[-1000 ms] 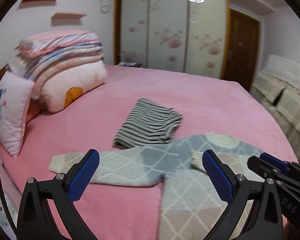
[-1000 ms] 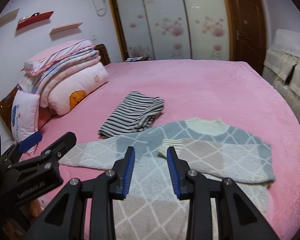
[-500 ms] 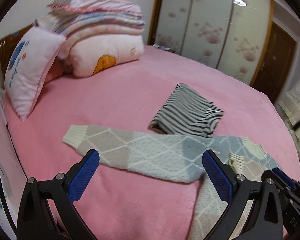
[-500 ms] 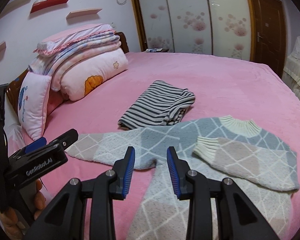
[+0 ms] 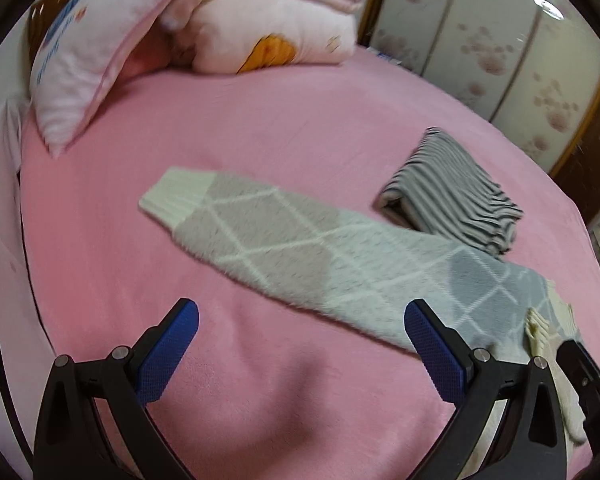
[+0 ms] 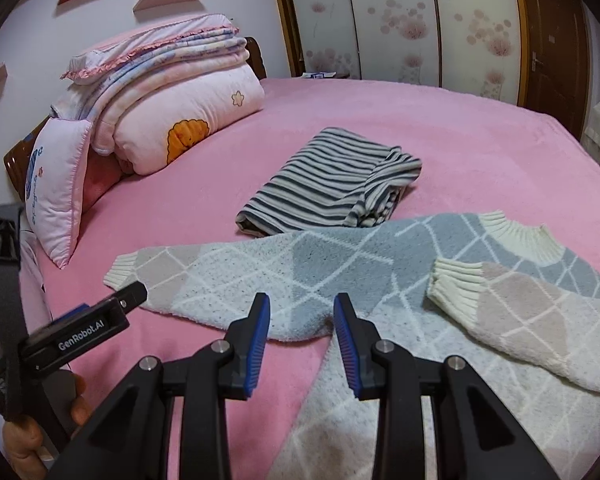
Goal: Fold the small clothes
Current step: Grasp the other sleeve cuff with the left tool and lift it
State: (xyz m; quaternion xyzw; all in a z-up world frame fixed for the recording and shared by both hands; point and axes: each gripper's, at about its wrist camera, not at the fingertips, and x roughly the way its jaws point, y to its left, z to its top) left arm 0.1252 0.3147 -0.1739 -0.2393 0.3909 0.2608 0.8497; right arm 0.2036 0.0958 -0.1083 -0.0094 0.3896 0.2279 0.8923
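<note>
A small grey, blue and beige diamond-pattern sweater (image 6: 380,280) lies flat on the pink bed (image 6: 460,140). Its right sleeve (image 6: 520,320) is folded across the body; its left sleeve (image 5: 300,248) stretches out straight, cream cuff (image 5: 176,196) at the end. My left gripper (image 5: 300,344) is wide open and empty, just short of that sleeve. It also shows in the right wrist view (image 6: 100,320), near the cuff. My right gripper (image 6: 300,320) is partly open and empty over the sweater's armpit.
A folded black-and-white striped garment (image 6: 332,188) lies just beyond the sweater, also in the left wrist view (image 5: 452,192). Stacked pink quilts and pillows (image 6: 160,100) sit at the bed's head on the left. Wardrobe doors (image 6: 400,20) stand behind.
Both grippers moved left along the bed. The left gripper swung towards the outstretched sleeve and its cuff. The sweater has not moved; both grippers keep their openings.
</note>
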